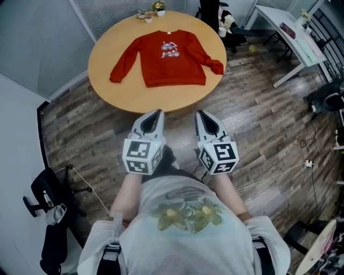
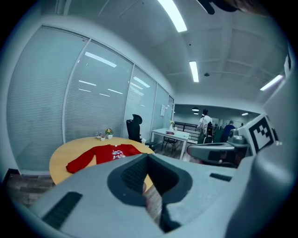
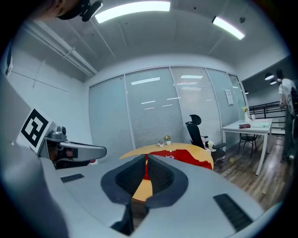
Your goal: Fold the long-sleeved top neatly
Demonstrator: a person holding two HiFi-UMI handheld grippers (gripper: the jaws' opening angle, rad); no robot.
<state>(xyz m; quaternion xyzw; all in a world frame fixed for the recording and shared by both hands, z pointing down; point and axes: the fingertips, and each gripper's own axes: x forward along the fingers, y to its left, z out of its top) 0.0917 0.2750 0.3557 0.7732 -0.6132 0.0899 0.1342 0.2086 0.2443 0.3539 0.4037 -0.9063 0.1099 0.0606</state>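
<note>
A red long-sleeved top [image 1: 167,57] with a printed chest motif lies flat and face up on the round wooden table [image 1: 107,86], sleeves spread to both sides. It shows too in the left gripper view as the red top [image 2: 104,155] and in the right gripper view as the red top [image 3: 186,156]. My left gripper [image 1: 157,113] and right gripper [image 1: 199,113] hang side by side short of the table's near edge, above the floor. Both are shut with nothing between the jaws.
Small potted plants [image 1: 152,9] stand at the table's far edge. A black office chair [image 1: 215,13] and a white desk [image 1: 293,37] are behind to the right. Another black chair [image 1: 51,204] stands at lower left. A cable [image 1: 301,161] runs over the wooden floor.
</note>
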